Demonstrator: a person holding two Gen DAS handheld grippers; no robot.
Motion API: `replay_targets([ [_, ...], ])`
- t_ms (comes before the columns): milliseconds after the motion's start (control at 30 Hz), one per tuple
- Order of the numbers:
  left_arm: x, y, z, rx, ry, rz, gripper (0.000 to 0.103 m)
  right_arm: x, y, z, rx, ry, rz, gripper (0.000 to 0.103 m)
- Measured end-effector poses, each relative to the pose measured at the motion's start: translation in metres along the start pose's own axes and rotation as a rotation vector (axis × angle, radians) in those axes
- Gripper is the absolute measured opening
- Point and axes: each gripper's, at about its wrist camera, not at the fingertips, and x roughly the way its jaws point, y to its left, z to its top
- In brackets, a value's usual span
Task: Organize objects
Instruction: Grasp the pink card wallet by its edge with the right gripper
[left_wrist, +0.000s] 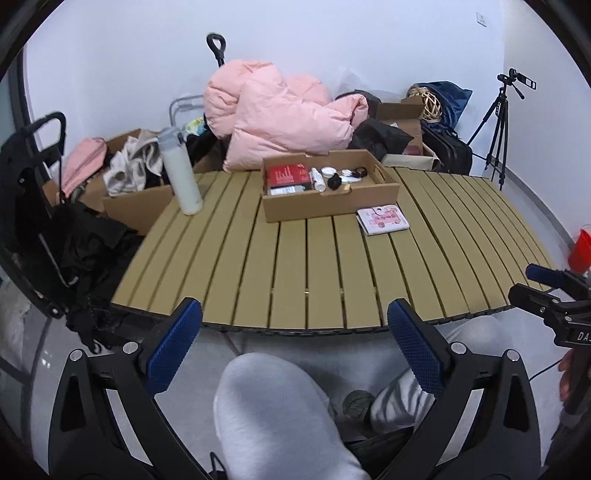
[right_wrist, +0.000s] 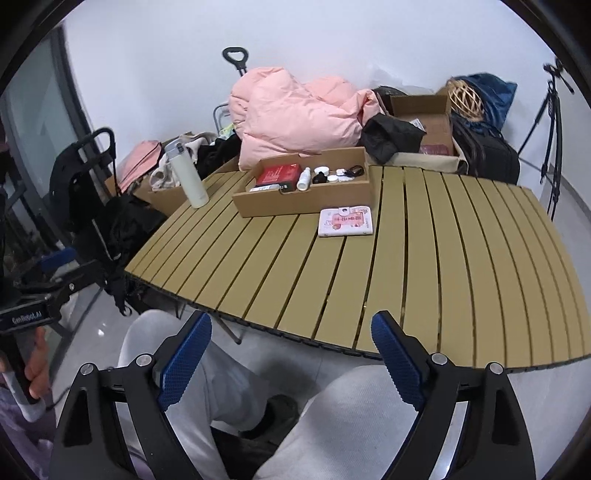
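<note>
A shallow cardboard box (left_wrist: 332, 206) (right_wrist: 295, 203) stands toward the back of the slatted tan table (left_wrist: 295, 266) (right_wrist: 443, 258). Inside it lie a red box (left_wrist: 286, 175), a small white bottle (left_wrist: 317, 179) and several little jars and black items. A pink-and-white booklet (left_wrist: 383, 219) (right_wrist: 346, 221) lies flat just in front of the box. A tall white flask (left_wrist: 183, 173) (right_wrist: 188, 177) is upright at the table's left edge. My left gripper (left_wrist: 294, 310) and right gripper (right_wrist: 291, 319) hang open and empty over the table's near edge, above the person's knees, far from all objects.
Behind the table are a pink quilt (left_wrist: 280, 110), cardboard boxes of clothes (left_wrist: 129, 173) and dark bags (left_wrist: 448, 147). A black trolley (left_wrist: 33, 206) stands at the left, a tripod (left_wrist: 496, 122) and a red bucket (left_wrist: 581, 247) at the right. Grey-trousered knees (left_wrist: 273, 413) are below.
</note>
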Motion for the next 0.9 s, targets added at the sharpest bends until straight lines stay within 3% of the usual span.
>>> replay_targets([
  [67,0.015,-0.001,0.004,-0.014,0.023,-0.04,0.1,0.008,-0.008,-0.001,0.033,-0.019,0.012,0.091],
  [133,0.038,-0.004,0.015,-0.035,0.028,-0.136,0.1,0.019,-0.016,0.002,0.058,-0.019,0.023,0.098],
  [200,0.066,-0.01,0.027,-0.065,0.037,-0.179,0.099,0.037,-0.027,0.01,0.064,-0.013,0.035,0.103],
  [400,0.176,-0.054,0.083,0.03,0.111,-0.235,0.09,0.096,-0.065,0.061,0.081,0.034,-0.031,0.103],
  [467,0.213,-0.068,0.098,0.063,0.14,-0.204,0.089,0.124,-0.083,0.085,0.102,0.044,-0.036,0.103],
  [533,0.251,-0.079,0.107,0.071,0.18,-0.182,0.081,0.153,-0.1,0.104,0.123,0.046,-0.04,0.102],
  [567,0.27,-0.084,0.111,0.071,0.207,-0.192,0.079,0.172,-0.108,0.114,0.13,0.068,-0.044,0.097],
  [633,0.304,-0.089,0.112,0.062,0.263,-0.215,0.061,0.208,-0.12,0.127,0.135,0.108,-0.039,0.081],
  [700,0.332,-0.095,0.109,0.042,0.314,-0.247,0.056,0.245,-0.129,0.135,0.139,0.165,-0.046,0.061],
  [800,0.357,-0.099,0.102,0.016,0.376,-0.267,0.053,0.285,-0.138,0.136,0.152,0.215,-0.03,0.05],
  [833,0.359,-0.101,0.099,0.015,0.382,-0.285,0.047,0.296,-0.138,0.134,0.15,0.228,-0.028,0.048],
  [900,0.356,-0.105,0.097,0.036,0.35,-0.296,0.044,0.305,-0.138,0.129,0.154,0.231,-0.023,0.044],
])
